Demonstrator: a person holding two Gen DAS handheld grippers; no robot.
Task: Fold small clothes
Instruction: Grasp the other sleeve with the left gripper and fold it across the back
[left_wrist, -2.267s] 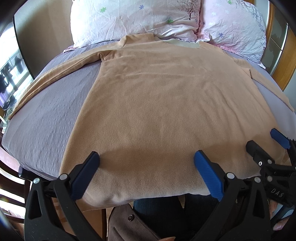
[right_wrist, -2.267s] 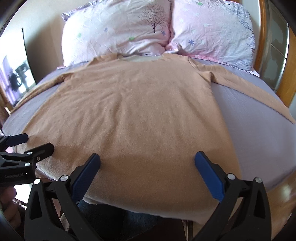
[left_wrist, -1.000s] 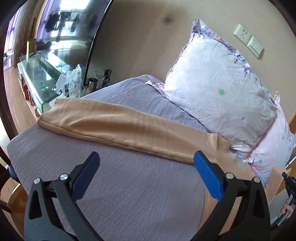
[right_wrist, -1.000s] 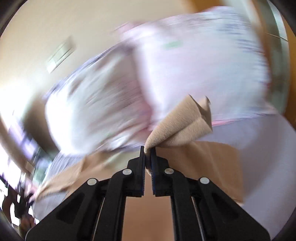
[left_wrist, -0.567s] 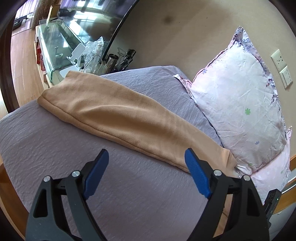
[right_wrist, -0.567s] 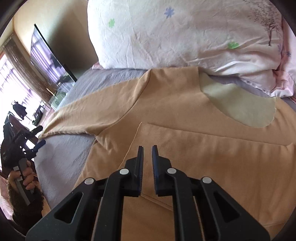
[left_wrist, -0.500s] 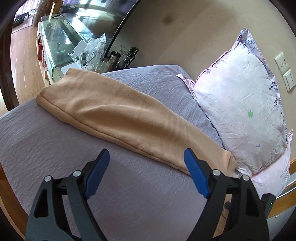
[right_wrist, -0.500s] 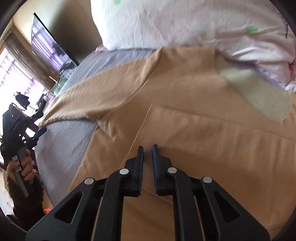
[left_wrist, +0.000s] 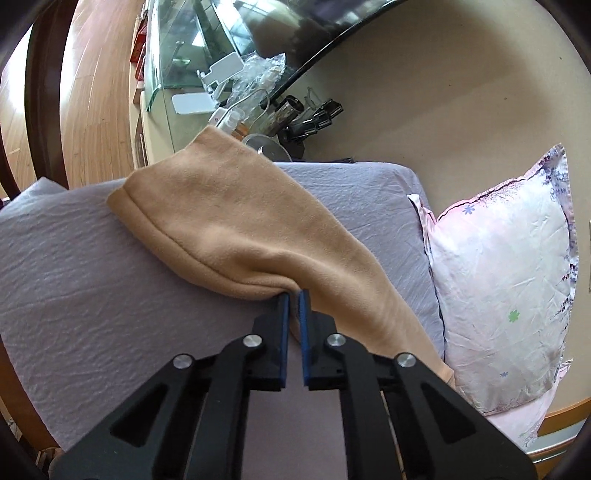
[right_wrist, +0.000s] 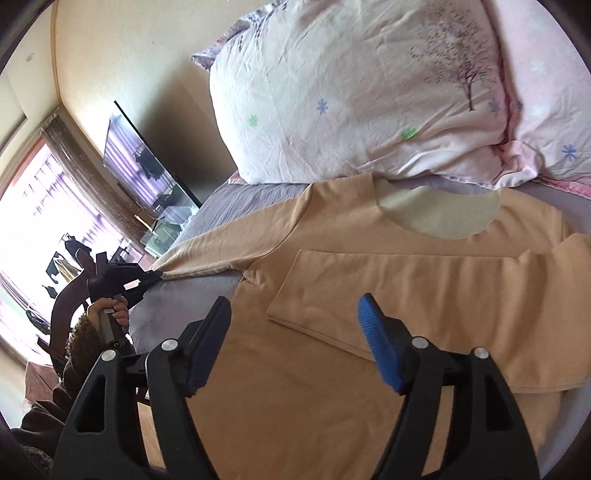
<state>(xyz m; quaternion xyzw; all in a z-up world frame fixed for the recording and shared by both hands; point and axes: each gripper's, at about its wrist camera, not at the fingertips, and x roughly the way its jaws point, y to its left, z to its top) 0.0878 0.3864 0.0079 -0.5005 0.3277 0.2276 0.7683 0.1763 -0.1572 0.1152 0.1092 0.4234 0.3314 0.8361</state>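
A tan long-sleeved shirt (right_wrist: 332, 369) lies flat on the bed, neck toward the pillows. Its right sleeve (right_wrist: 424, 295) lies folded across the chest. Its left sleeve (left_wrist: 240, 236) stretches out over the grey sheet toward the bed's edge. My left gripper (left_wrist: 291, 299) is shut on the near edge of that sleeve, which puckers at the blue pads; it also shows in the right wrist view (right_wrist: 147, 282). My right gripper (right_wrist: 295, 343) is open and empty above the shirt's chest, near the folded sleeve's cuff.
Two floral pillows (right_wrist: 351, 92) lie at the bed's head. The grey sheet (left_wrist: 92, 295) covers the bed. A glass stand (left_wrist: 177, 55) with a TV (right_wrist: 147, 166), bottles and clutter is past the bed's left edge. A wooden floor (left_wrist: 92, 92) lies beyond.
My left gripper moved in and closed on the left sleeve's edge. My right gripper let go of the right sleeve, now laid across the chest, then opened wide.
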